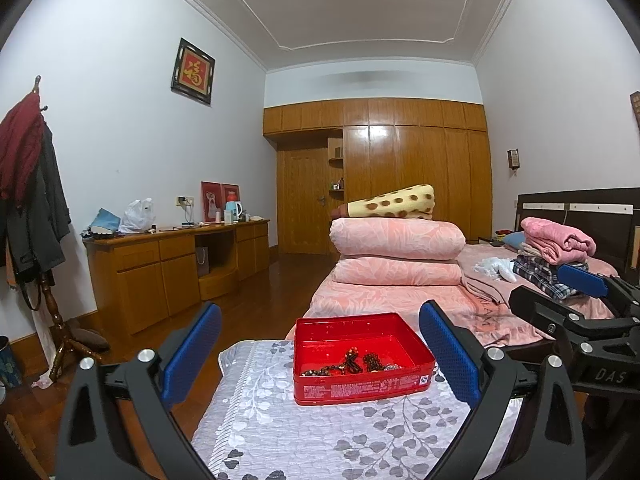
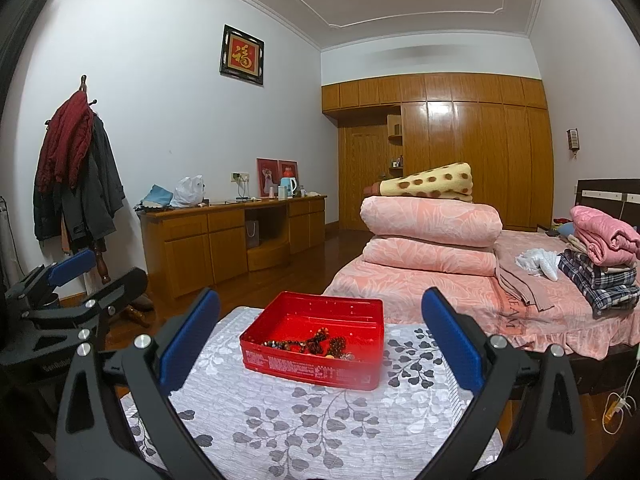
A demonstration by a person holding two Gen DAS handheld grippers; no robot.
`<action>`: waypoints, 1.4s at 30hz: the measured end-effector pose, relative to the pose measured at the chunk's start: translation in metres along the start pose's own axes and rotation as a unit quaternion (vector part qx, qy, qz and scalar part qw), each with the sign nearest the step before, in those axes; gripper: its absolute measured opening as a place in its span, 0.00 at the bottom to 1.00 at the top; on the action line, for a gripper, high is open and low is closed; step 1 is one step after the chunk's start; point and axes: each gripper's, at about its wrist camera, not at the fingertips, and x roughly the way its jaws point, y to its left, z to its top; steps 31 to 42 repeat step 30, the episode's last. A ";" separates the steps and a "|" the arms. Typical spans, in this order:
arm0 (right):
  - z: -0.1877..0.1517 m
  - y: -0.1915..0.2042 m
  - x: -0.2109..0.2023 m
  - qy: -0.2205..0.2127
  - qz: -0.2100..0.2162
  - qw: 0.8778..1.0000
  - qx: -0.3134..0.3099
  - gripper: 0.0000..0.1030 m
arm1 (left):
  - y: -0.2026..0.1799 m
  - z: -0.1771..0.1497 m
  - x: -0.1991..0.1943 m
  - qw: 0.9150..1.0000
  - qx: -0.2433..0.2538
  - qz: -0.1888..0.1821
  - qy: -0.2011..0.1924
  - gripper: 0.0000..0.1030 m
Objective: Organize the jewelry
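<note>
On the leaf-patterned cloth (image 1: 320, 432) at the foot of the bed, we find a shallow red tin (image 1: 362, 358) standing open with no lid on it. Inside lie the beaded strings (image 1: 352, 364), dark brown and reddish, heaped together toward the near wall of the tin; we cannot tell how many separate pieces there are, nor whether they are knotted into one another. We see no jewelry on the cloth outside the tin, so we judge the tin serves as the collection point and that most of the gathering is already done.

Our left gripper (image 1: 320, 354) hangs just short of the tin, its blue pads spread wide to either side of it and holding nothing. Our right gripper (image 2: 320, 342) stands the same way, fingers fully apart and empty, with the tin between its pads in its own view. Each tool shows at the edge of the other's camera, which tells us they are held side by side, both aimed at the tin. We judge this a neutral, ready stance.

Beyond the cloth, the bed (image 2: 440, 292) carries two rolled pink quilts (image 1: 396, 252) and a stack of folded clothes (image 2: 600, 264). A wooden cabinet (image 1: 176, 264) lines the left wall, well apart from the work, and a coat stand (image 2: 80, 168) sits nearer our left side. None of these touches the tin.
</note>
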 end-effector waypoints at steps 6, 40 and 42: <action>-0.002 -0.001 0.001 0.002 -0.001 1.000 0.001 0.95 | 0.000 0.000 0.000 1.000 0.000 0.000 0.001 0.94; -0.002 -0.003 0.002 0.003 -0.001 1.000 0.001 0.95 | -0.001 -0.004 0.004 1.000 -0.001 -0.001 0.005 0.94; -0.002 -0.003 0.002 0.003 -0.001 1.000 0.001 0.95 | -0.001 -0.004 0.004 1.000 -0.001 -0.001 0.005 0.94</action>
